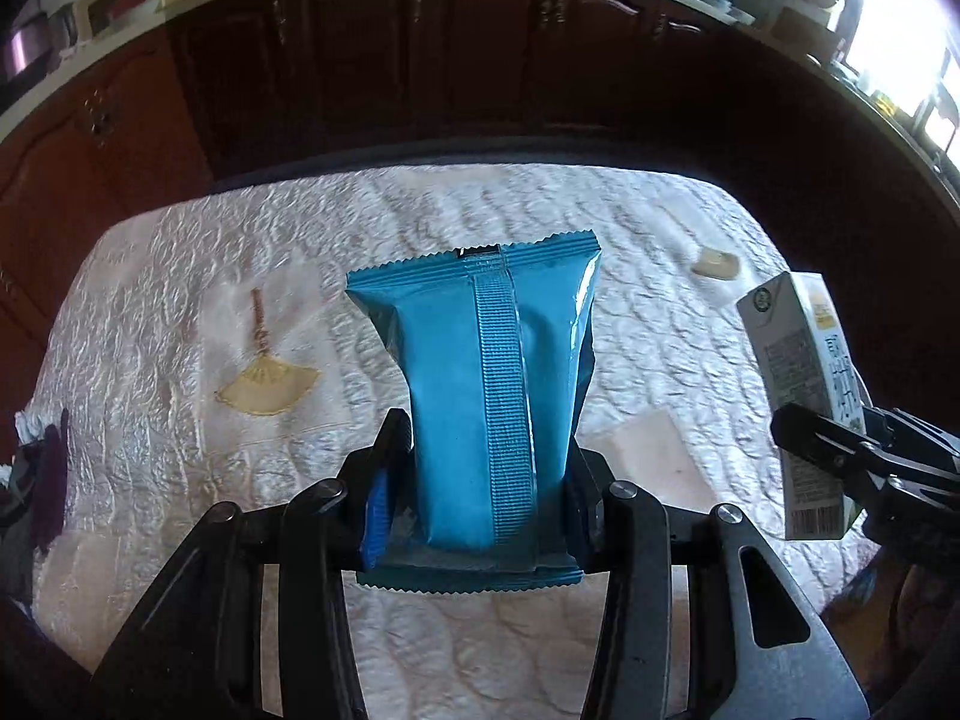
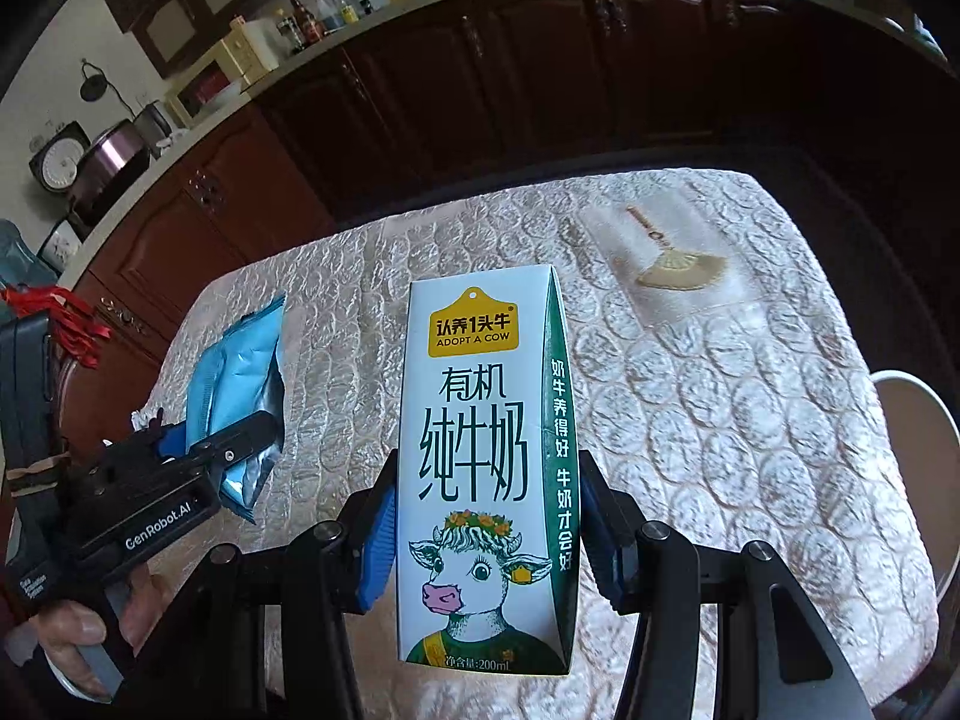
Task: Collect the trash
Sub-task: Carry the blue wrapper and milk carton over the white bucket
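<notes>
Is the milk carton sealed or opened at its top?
Cannot tell. The milk carton stands upright between the right gripper's jaws; only its printed front and green side show, and no straw hole or spout is visible.

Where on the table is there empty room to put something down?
Most of the quilted tablecloth is bare: the wide stretch between the embroidered fan and the small beige scrap, and the far edge beyond both. It is crowded near the front, where the blue wrapper and milk carton are held.

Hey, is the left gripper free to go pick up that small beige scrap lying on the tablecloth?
Probably not yet. The left gripper is already shut on the blue wrapper, so its jaws are full. The beige scrap lies uncovered on the tablecloth, with nothing blocking it.
</notes>
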### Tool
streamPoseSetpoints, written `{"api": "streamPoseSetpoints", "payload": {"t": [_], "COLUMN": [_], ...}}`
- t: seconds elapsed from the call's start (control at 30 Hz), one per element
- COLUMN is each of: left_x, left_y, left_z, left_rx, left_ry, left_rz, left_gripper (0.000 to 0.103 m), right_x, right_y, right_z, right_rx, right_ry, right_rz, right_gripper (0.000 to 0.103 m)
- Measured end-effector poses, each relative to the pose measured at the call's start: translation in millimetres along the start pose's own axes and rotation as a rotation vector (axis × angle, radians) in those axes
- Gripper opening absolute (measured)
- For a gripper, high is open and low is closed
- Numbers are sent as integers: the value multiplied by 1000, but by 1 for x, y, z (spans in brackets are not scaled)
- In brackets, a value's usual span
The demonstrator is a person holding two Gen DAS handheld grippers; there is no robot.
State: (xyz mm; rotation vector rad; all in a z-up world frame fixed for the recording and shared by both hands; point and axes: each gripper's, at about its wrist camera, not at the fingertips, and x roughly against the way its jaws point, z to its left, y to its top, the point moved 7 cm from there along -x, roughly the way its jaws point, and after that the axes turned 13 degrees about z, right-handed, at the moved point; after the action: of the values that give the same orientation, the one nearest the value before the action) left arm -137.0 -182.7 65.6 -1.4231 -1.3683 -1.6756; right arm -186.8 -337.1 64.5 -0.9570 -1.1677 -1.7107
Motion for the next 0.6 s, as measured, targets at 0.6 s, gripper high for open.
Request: {"api": "streamPoseSetpoints", "payload": {"t": [0.6], "left_x": [9], "left_y": [13], "left_z": [-121], "left_rx": [-206], "left_ry": [-39], "left_rz": [-15], "left_gripper": [43], "right_x": [65], "right_y": [-32], "right_z": [-86], "right_rx": [-147], "right_ry": [-58], "right_rz": [-86], "right_gripper": [51]}}
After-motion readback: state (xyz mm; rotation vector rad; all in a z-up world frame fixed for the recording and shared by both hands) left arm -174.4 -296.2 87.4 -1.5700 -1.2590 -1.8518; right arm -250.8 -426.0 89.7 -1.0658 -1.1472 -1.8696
